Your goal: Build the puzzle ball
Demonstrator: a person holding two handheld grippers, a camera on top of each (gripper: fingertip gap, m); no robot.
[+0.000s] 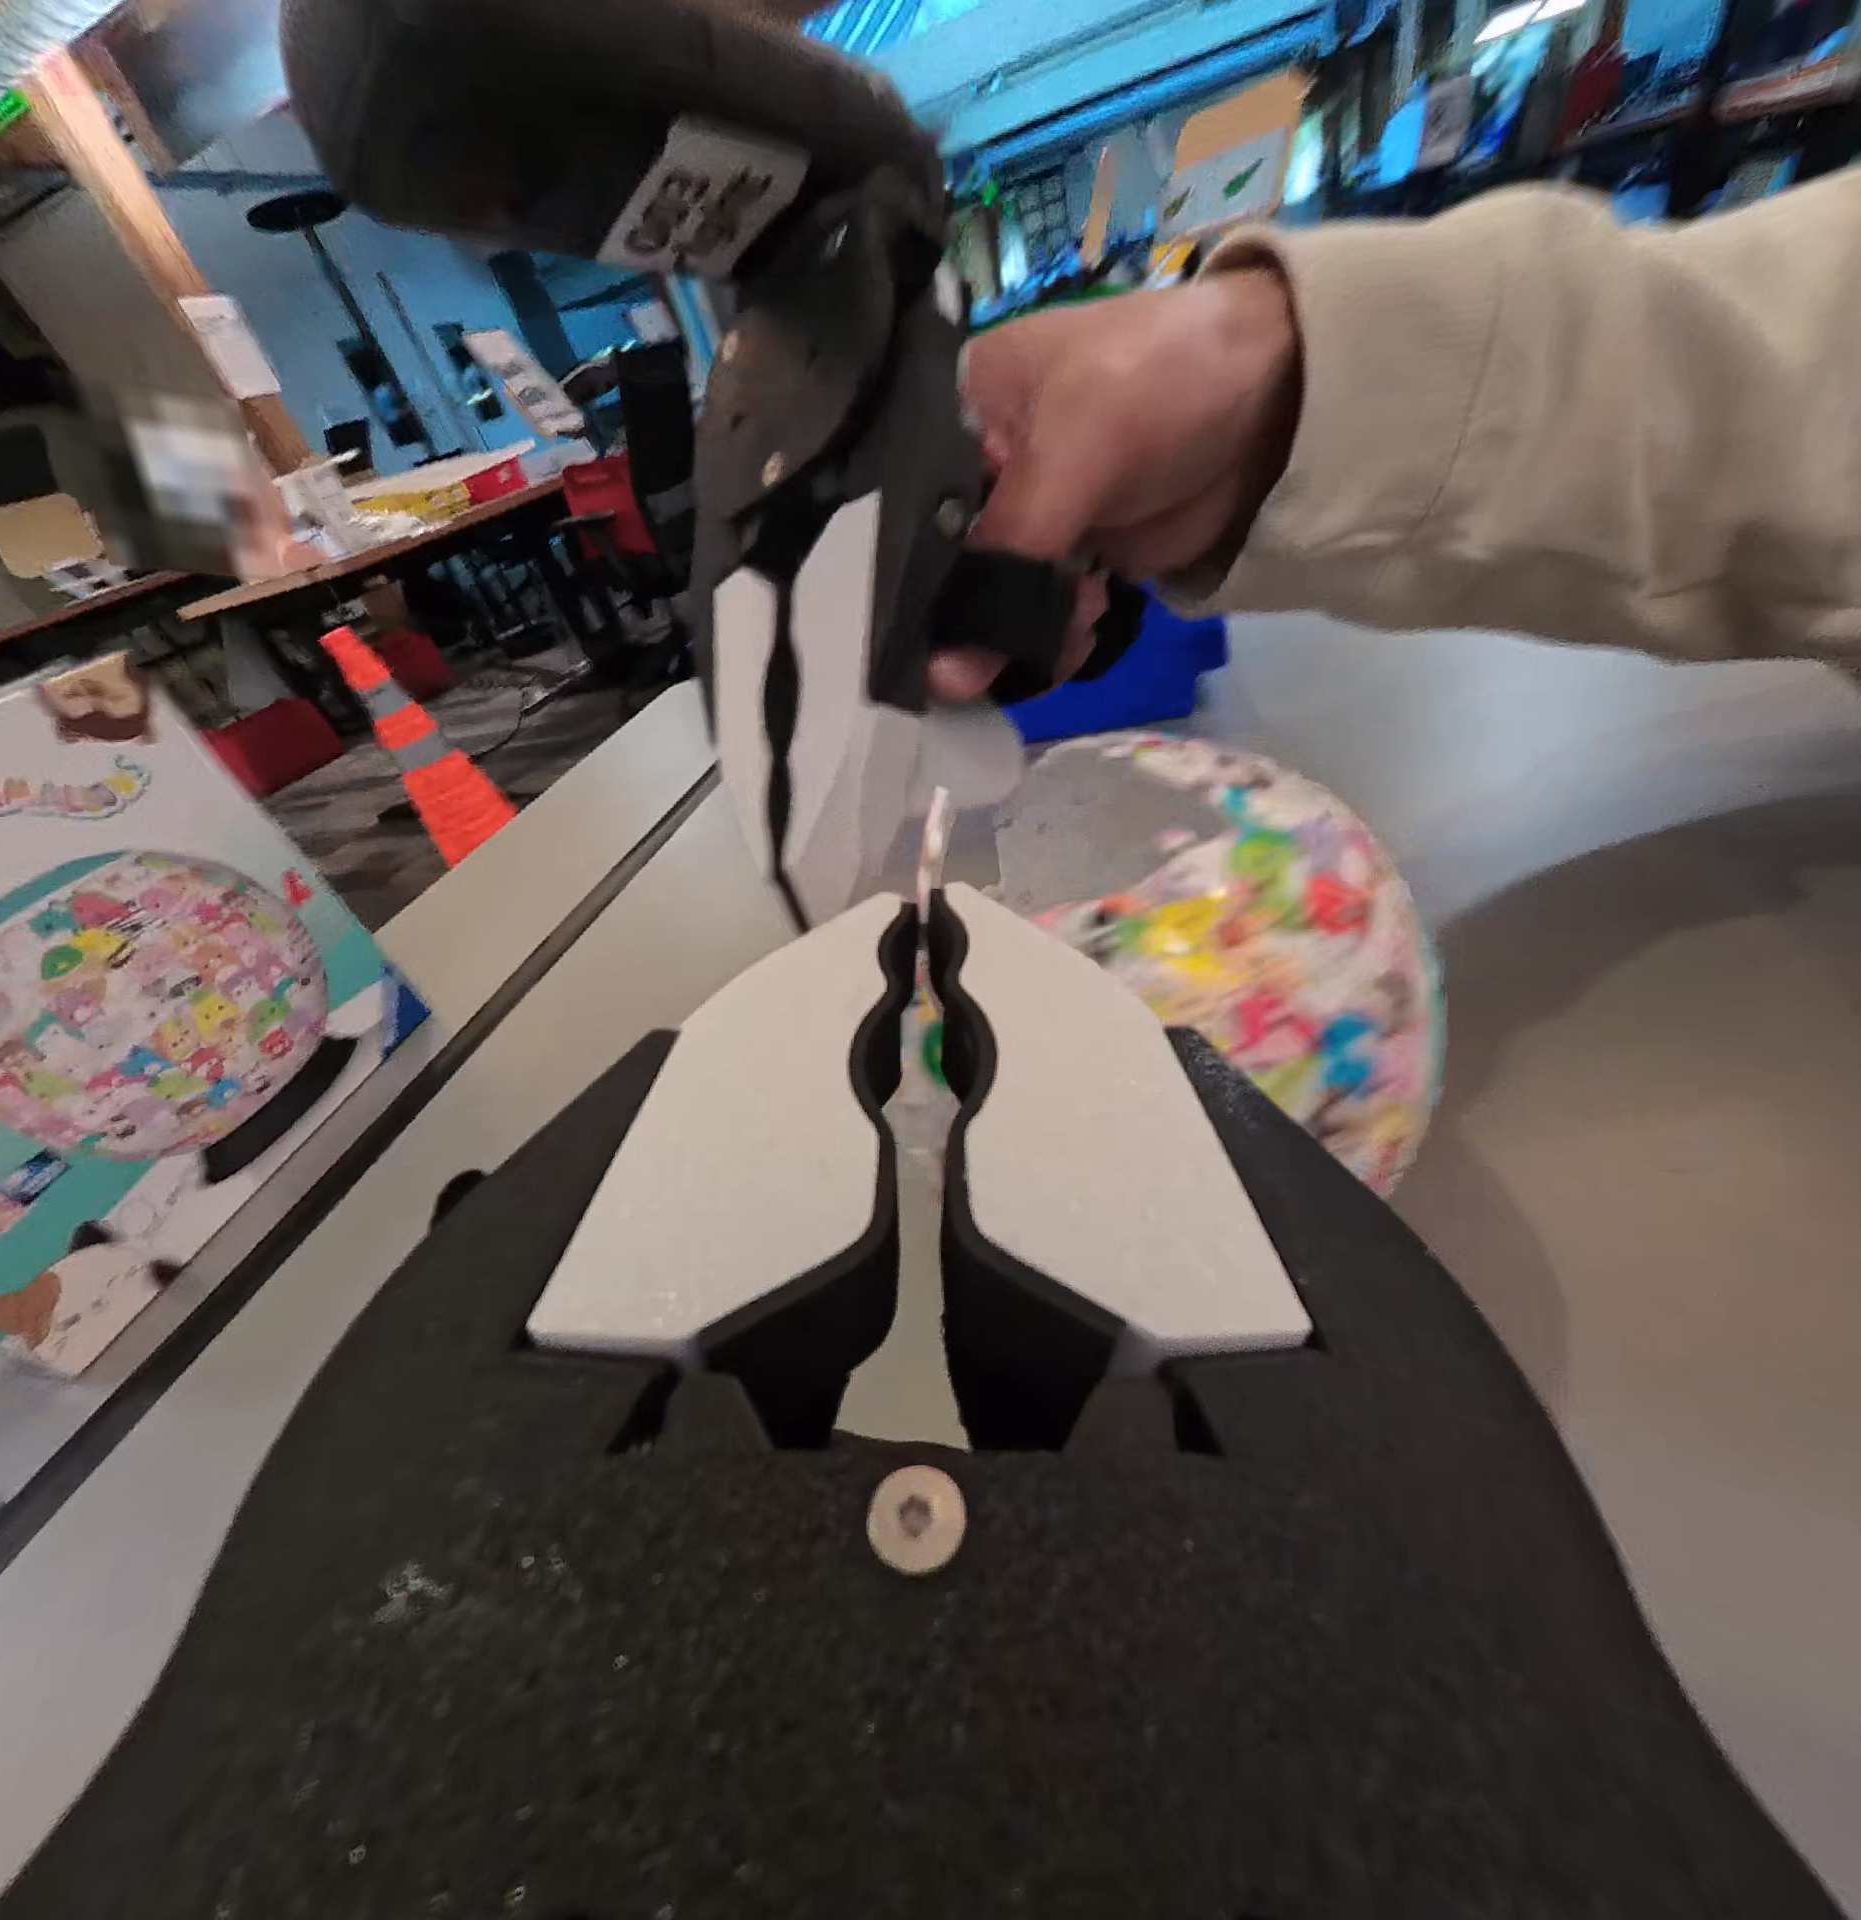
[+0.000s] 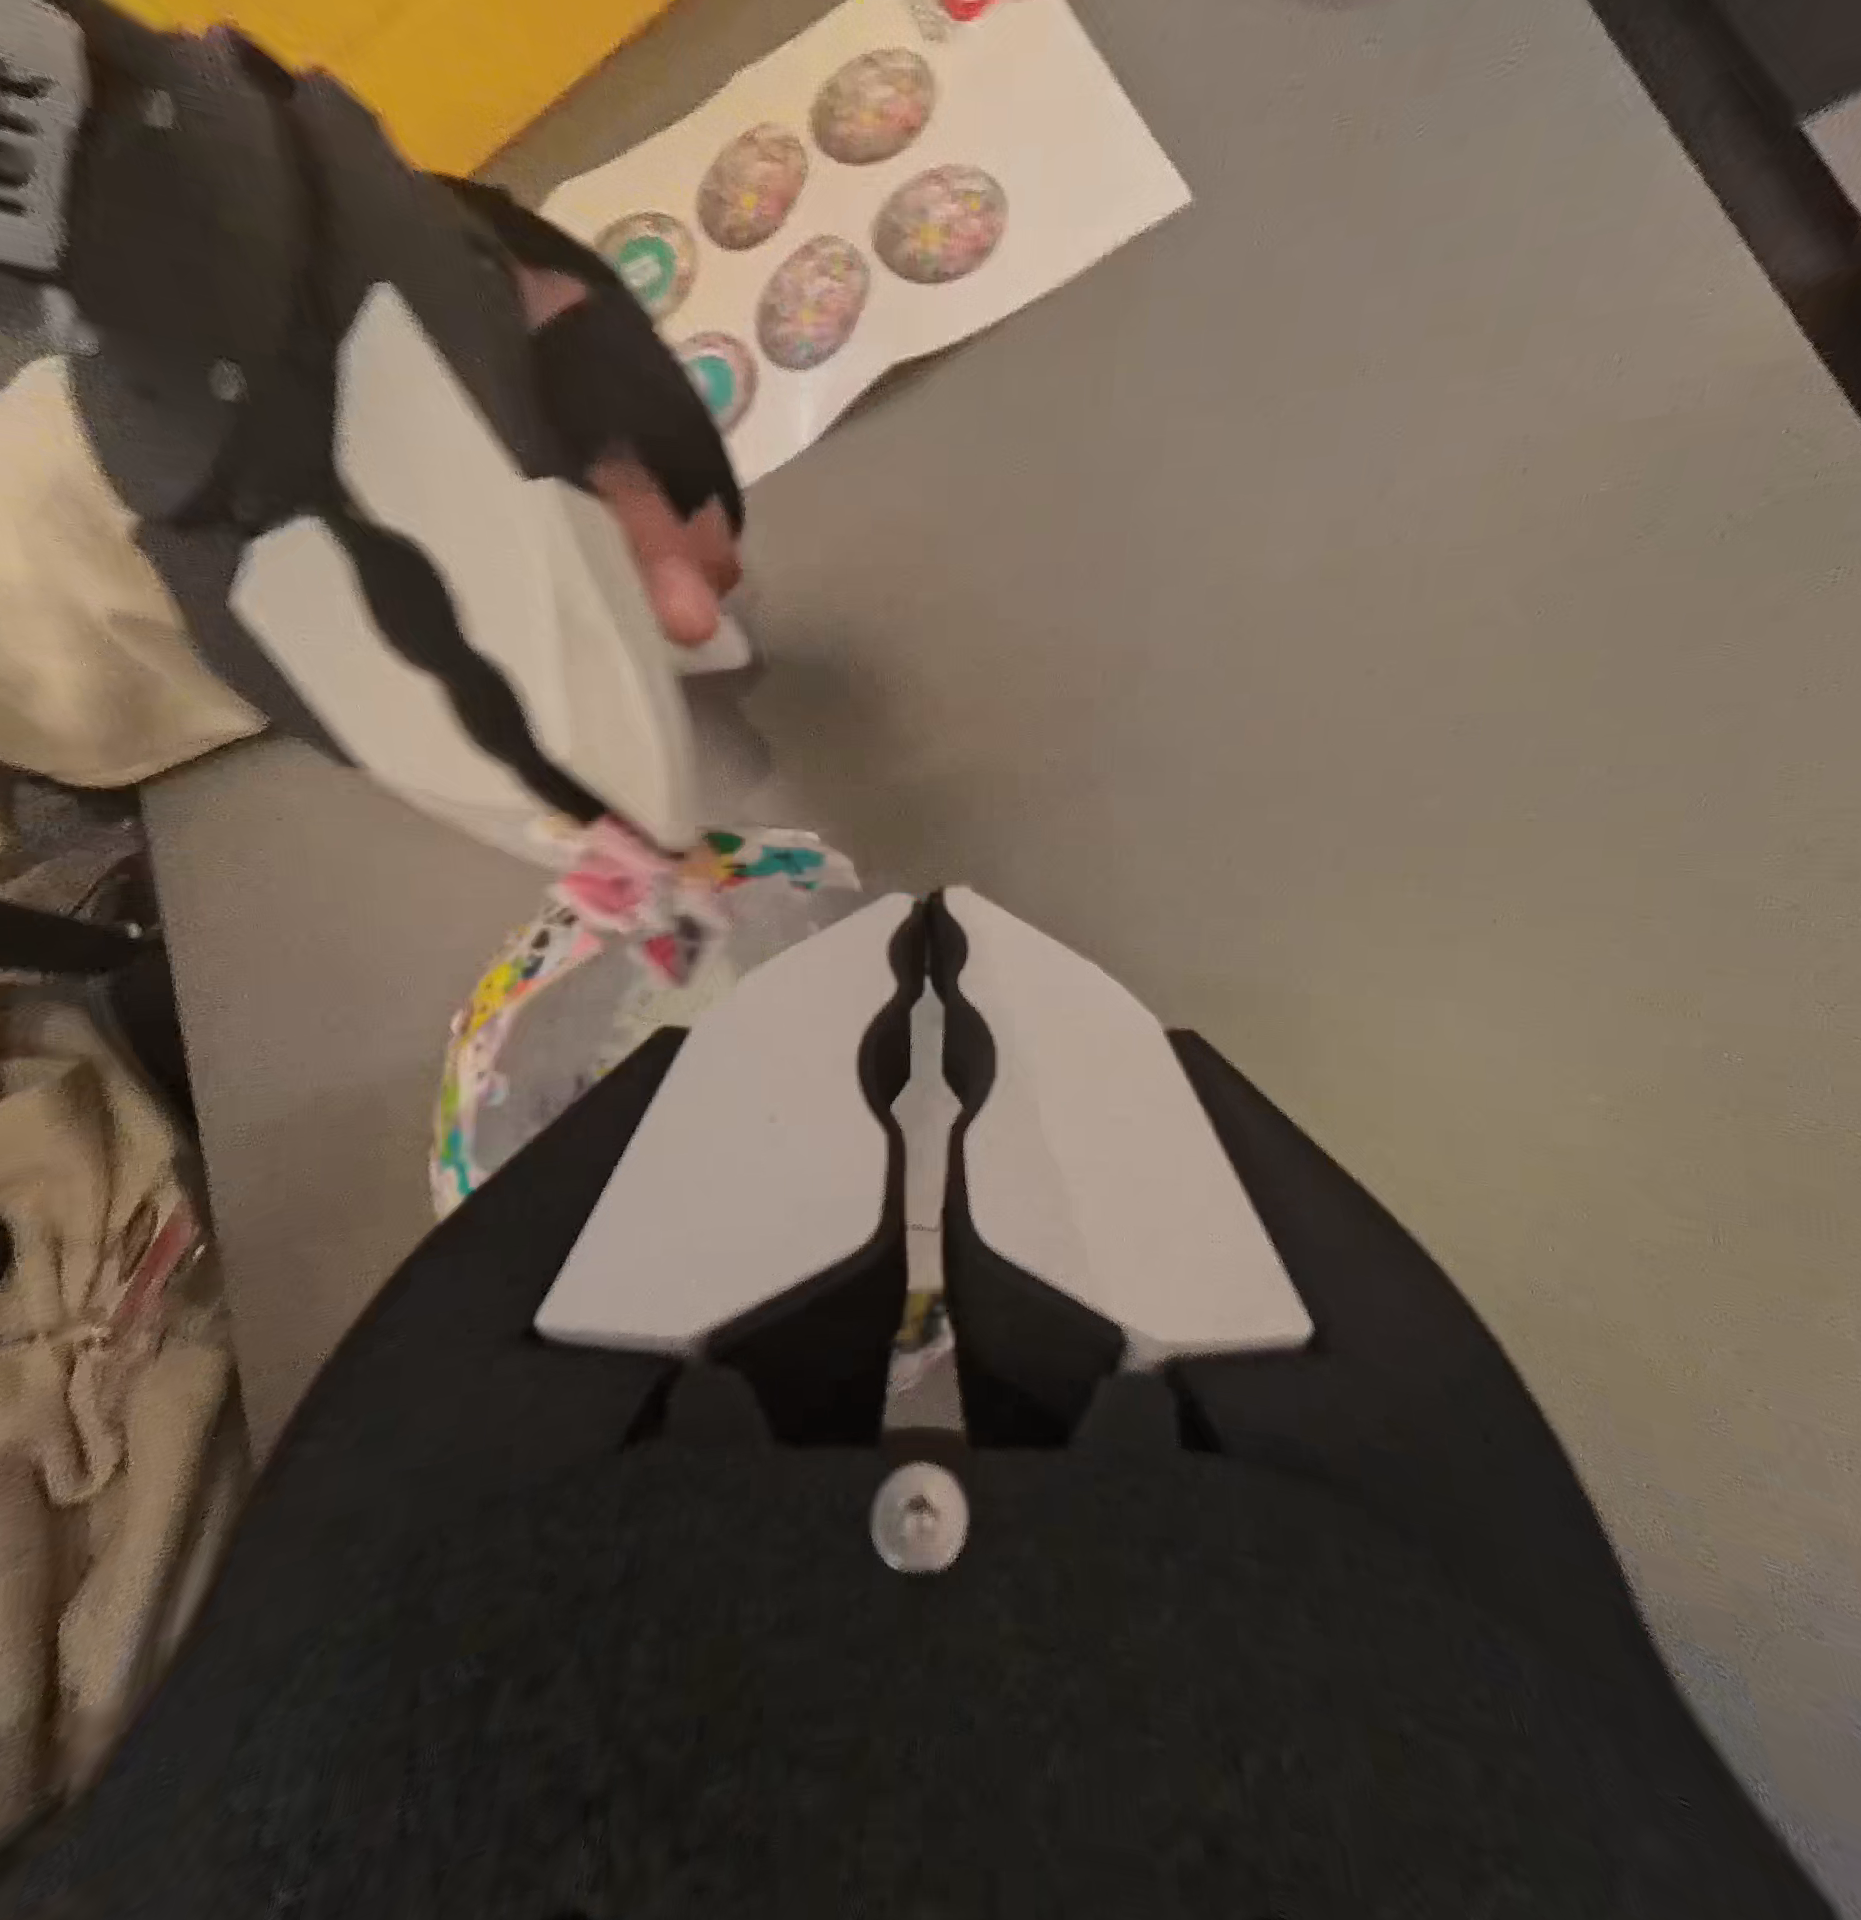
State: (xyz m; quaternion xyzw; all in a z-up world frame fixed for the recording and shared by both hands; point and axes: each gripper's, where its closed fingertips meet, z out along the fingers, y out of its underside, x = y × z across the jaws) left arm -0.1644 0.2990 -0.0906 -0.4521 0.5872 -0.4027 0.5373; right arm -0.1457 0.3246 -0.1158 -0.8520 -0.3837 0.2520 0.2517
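Note:
The partly built puzzle ball point(image 1: 1248, 956) lies on the grey table point(image 1: 1632, 1247), a colourful curved shell with its grey inside showing. My left gripper point(image 1: 928, 904) is shut on a thin puzzle piece point(image 1: 936, 831), seen edge-on, right beside the ball's open rim. In the right wrist view the left gripper point(image 2: 619, 826) pinches that pink piece point(image 2: 614, 873) at the rim of the ball point(image 2: 552, 1049); I cannot tell whether the piece is joined to it. My right gripper point(image 2: 928, 902) is shut with nothing between its tips, and points down just left of the left gripper's tips point(image 1: 791, 904).
The puzzle box point(image 1: 126, 1039) stands at the table's left edge. A blue bin point(image 1: 1123, 675) sits behind the ball. An orange cone point(image 1: 427, 748) is on the floor beyond. A printed sheet with ball pictures point(image 2: 853, 208) lies on the table. Cream cloth point(image 2: 74, 1247) lies at the left. My right fingertips sit around 4 cm from my left ones.

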